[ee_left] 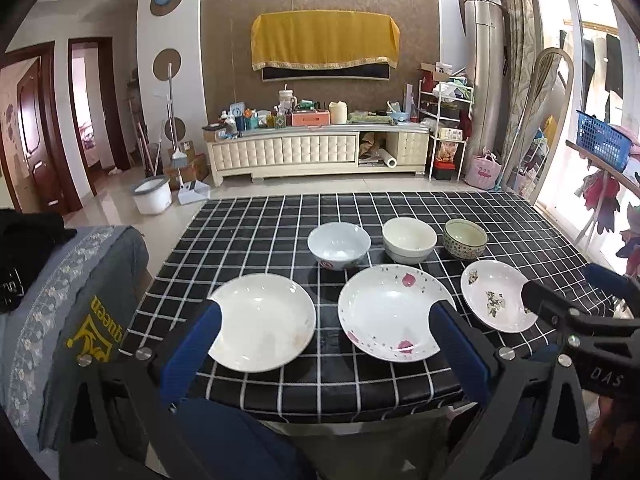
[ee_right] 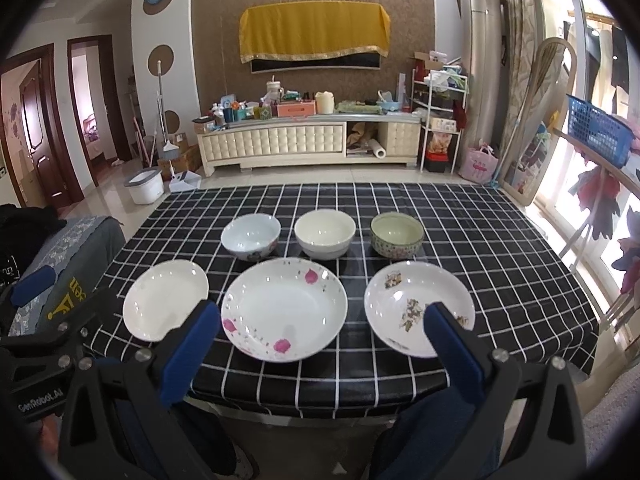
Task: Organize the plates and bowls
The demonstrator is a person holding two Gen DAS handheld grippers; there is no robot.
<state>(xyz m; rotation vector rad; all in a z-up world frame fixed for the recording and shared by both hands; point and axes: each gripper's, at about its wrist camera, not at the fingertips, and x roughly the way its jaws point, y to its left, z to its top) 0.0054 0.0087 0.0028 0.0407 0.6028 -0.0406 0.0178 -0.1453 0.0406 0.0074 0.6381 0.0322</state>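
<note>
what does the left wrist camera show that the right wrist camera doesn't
Only the left wrist view shows the right gripper entering from the right, over the rim of the small sprig plate. Only the right wrist view shows the left gripper at its left edge. Both share three bowls behind three plates on the checked tablecloth, all standing apart, nothing stacked, and both grippers open and empty.

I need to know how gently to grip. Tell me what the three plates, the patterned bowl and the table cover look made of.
Plain white plate, pink-flowered plate and leaf-printed plate: probably glazed ceramic, though melamine is possible; glossy, with bright highlights. Patterned bowl: likely glazed stoneware, with a thick rim and a sheen inside. Checked table cover: seems wipeable vinyl or oilcloth, smooth and reflective.
</note>
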